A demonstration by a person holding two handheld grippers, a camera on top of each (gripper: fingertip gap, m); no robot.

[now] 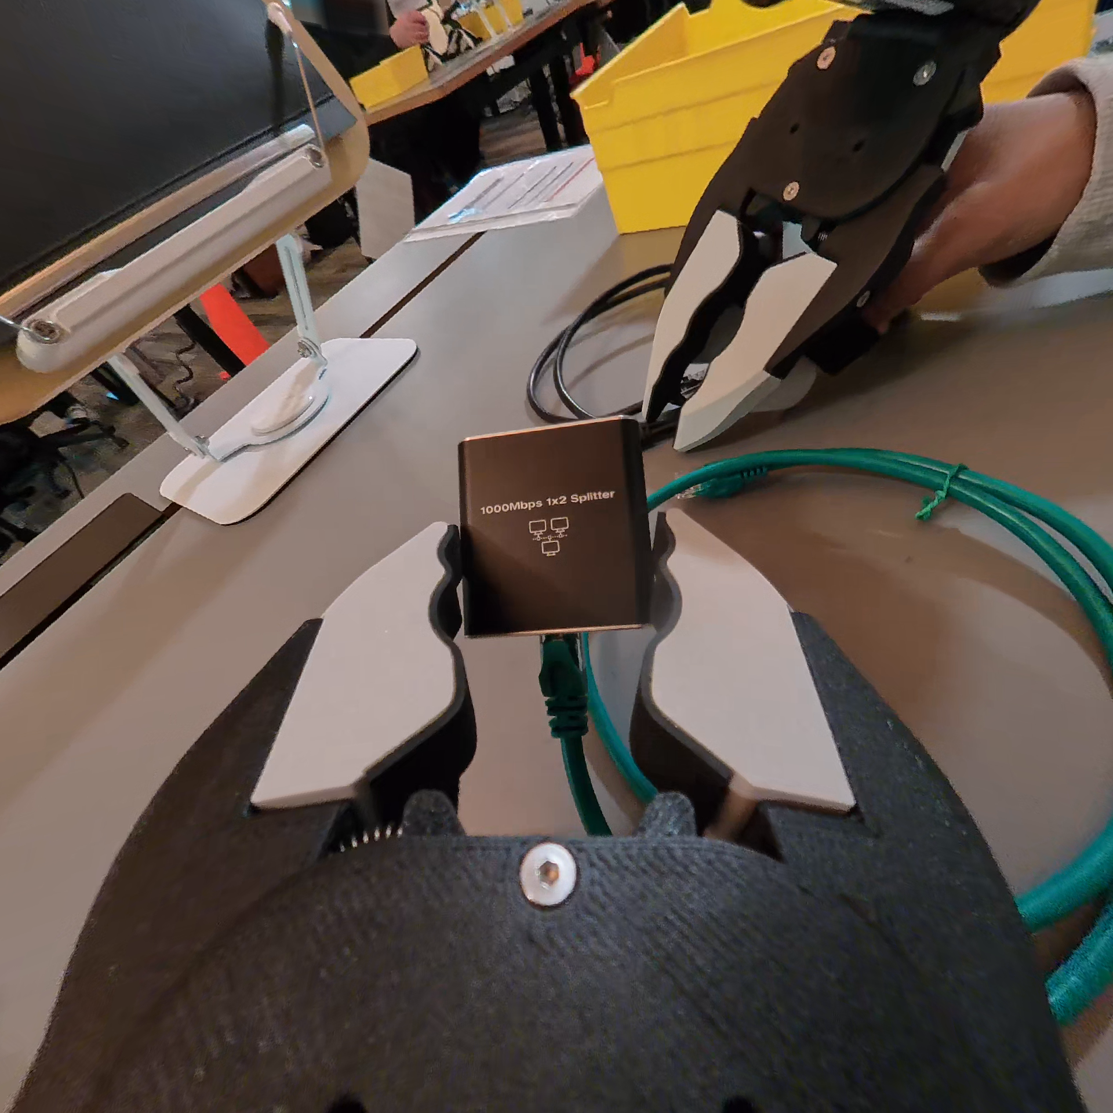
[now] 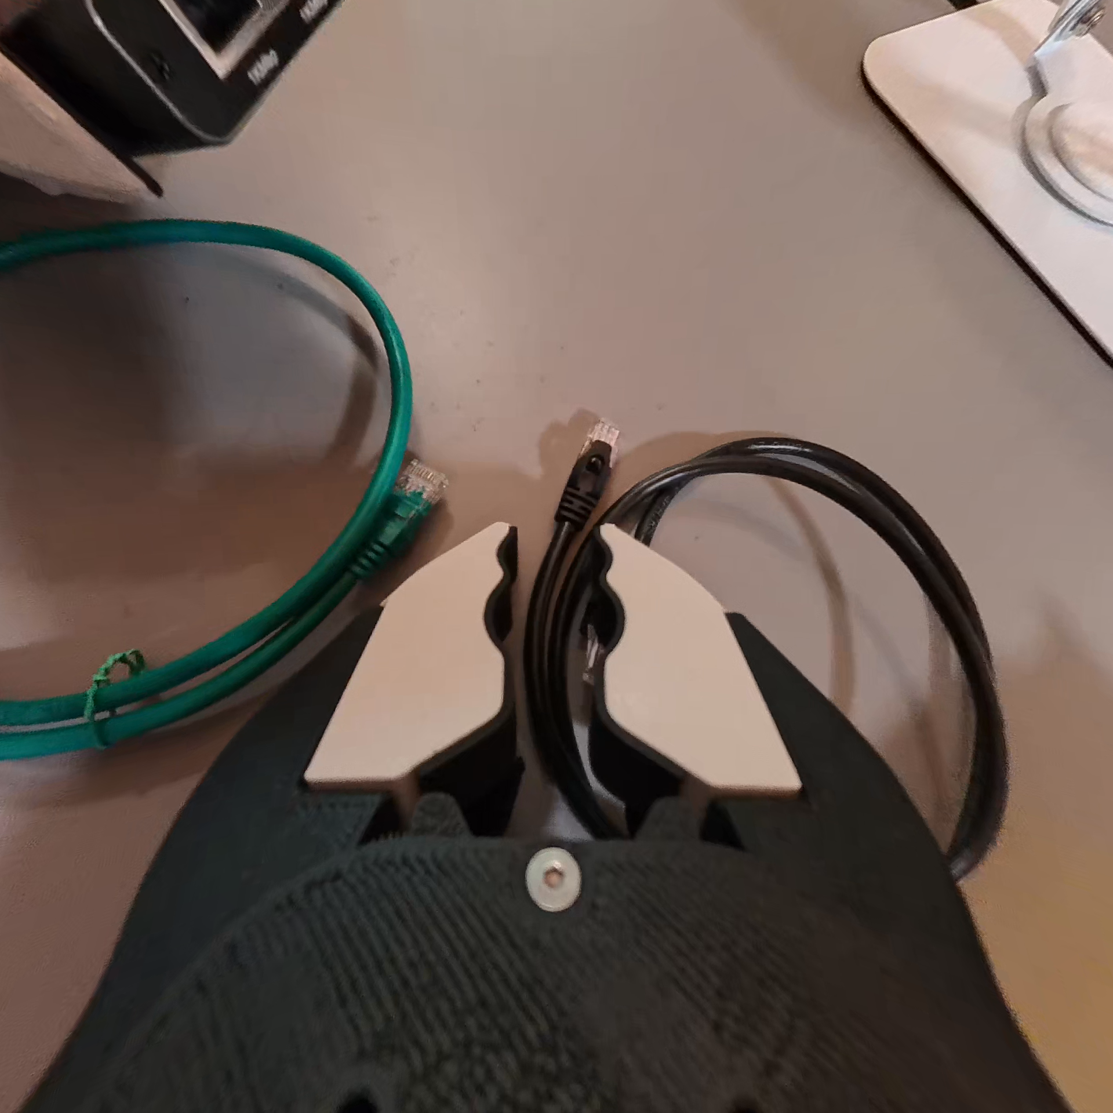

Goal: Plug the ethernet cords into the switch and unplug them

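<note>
Left gripper (image 1: 557, 530) is pinching the glossy black switch (image 1: 554, 530), green cord (image 1: 563, 686) plugged in underneath; right gripper (image 2: 557, 536) is straddling the black cord (image 2: 548, 602), jaws slightly parted, its grip unclear.

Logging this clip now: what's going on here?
A person works two handheld grippers on a table. The left gripper clamps the black switch, with one green plug already in it. The right gripper straddles the black cord behind its plug, open. The green cord's other plug lies loose.
</note>
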